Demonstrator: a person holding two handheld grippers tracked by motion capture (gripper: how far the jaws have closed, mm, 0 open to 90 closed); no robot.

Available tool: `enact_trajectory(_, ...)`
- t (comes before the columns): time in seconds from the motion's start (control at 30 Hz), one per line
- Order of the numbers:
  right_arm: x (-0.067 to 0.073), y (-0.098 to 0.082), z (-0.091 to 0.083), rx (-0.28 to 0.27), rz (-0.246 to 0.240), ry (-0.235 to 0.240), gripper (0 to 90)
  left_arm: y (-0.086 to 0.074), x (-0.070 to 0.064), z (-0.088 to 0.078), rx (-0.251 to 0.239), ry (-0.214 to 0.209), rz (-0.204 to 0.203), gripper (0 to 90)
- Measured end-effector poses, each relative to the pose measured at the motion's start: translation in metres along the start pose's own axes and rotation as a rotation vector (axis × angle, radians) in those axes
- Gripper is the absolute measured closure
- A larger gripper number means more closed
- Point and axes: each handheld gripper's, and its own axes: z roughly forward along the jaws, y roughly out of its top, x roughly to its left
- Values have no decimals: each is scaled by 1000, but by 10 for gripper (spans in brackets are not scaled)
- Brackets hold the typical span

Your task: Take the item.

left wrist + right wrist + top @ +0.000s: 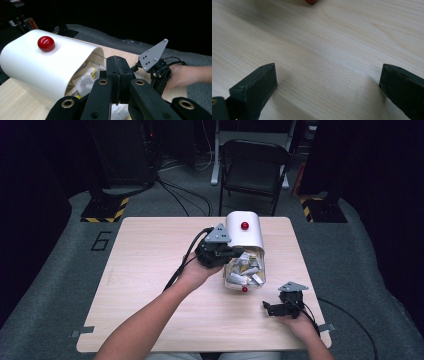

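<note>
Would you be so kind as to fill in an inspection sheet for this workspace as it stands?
Surface: light wooden table, bare around the work.
Job's things: white container with a red knob, lying on its side; packets fill its clear front, which has a second red knob.
Clutter: nothing seen.
Grippers: left gripper shut, at the container's open end among the packets; whether it pinches one I cannot tell. Right gripper open, low over the table, nothing between its jaws.
Cables: a black cable trails from the left gripper; another from the right.
Surroundings: folding chair behind the table, floor cables, hazard-striped stand bases.
</note>
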Motion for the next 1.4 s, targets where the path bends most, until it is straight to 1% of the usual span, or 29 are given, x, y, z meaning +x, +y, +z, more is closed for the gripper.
enact_trajectory(0.07, 0, 0, 0, 0, 1, 0, 8, 2, 1, -2, -10, -2, -9, 900)
enact_trajectory(0.13, 0, 0, 0, 0, 1, 0, 8, 3, 1, -3, -11, -3, -8, 900)
enact_trajectory(0.17, 0, 0, 0, 0, 0, 0, 8, 5, 1, -4, -20, 2, -9, 900)
enact_trajectory(0.4, 0, 0, 0, 2, 1, 0, 8, 12, 2, -11, -36, 6, 2, 900)
enact_trajectory(0.43, 0, 0, 0, 3, 0, 0, 8, 12, 2, -12, -38, 8, -2, 900)
enact_trajectory(0.6, 0, 0, 0, 0, 1, 0, 8, 13, 4, -17, -41, 20, 3, 900)
enact_trajectory(0.63, 0, 0, 0, 0, 1, 0, 8, 13, 4, -18, -44, 19, -5, 900)
enact_trajectory(0.67, 0, 0, 0, 0, 1, 0, 8, 14, 6, -21, -47, 26, -1, 900)
enact_trajectory(0.87, 0, 0, 0, 1, 1, 2, 8, 13, 9, -28, -49, 39, -8, 900)
enact_trajectory(0.97, 0, 0, 0, 2, 0, 0, 8, 13, 11, -32, -48, 42, -4, 900)
enact_trajectory(1.0, 0, 0, 0, 0, 1, 0, 8, 13, 10, -32, -54, 44, -14, 900)
enact_trajectory(1.07, 0, 0, 0, 0, 1, 0, 8, 13, 13, -35, -53, 46, -6, 900)
enact_trajectory(1.17, 0, 0, 0, 0, 0, 0, 8, 13, 14, -39, -55, 54, -12, 900)
enact_trajectory(1.2, 0, 0, 0, 1, 1, 0, 8, 13, 15, -40, -55, 57, -8, 900)
enact_trajectory(1.23, 0, 0, 0, 0, 0, 1, 8, 13, 16, -41, -57, 57, -15, 900)
enact_trajectory(1.3, 0, 0, 0, 0, 1, 0, 8, 13, 17, -43, -56, 62, -8, 900)
enact_trajectory(1.4, 0, 0, 0, 0, 1, 0, 8, 12, 19, -47, -55, 70, -13, 900)
